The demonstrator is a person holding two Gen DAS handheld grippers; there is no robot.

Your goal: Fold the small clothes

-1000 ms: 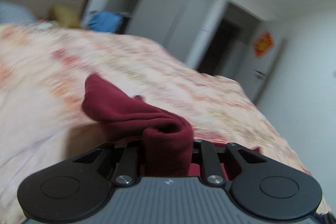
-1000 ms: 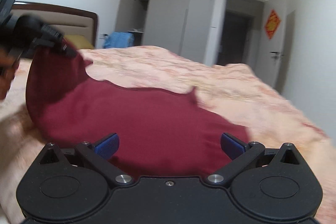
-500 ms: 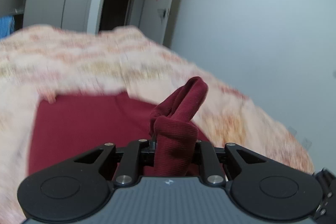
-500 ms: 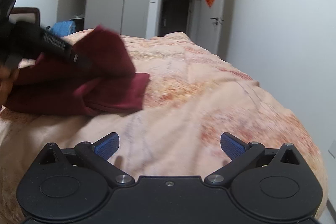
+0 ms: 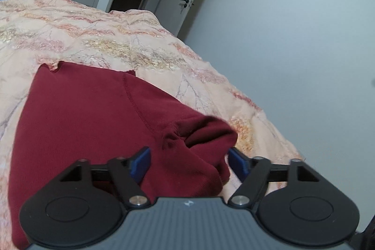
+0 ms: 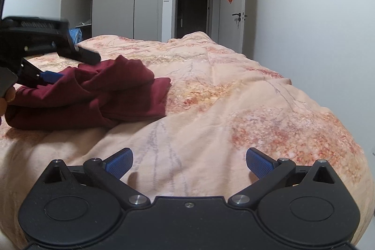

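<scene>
Letting go now: your left gripper (image 5: 188, 162) just spread jaws, bunched sleeve of maroon top (image 5: 93, 114) lying loose btwn pads, not pinched. Top sits folded on peach quilt (image 6: 234, 109), approx 10 o'clock from right gripper (image 6: 189, 162), which gapes wide, nothing in it.

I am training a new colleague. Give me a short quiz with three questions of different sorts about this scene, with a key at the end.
1. True or false: the right gripper is closed on the red garment.
2. Multiple choice: the red garment lies on A) a wooden table, B) the bed cover, C) the floor.
3. Short answer: what is between the pads of the left gripper, and do they press on it?

Key
1. False: it is open above bare bed cover.
2. B.
3. A bunched fold of the red garment; the jaws have just been opening and the pads stand apart from the cloth.
</scene>
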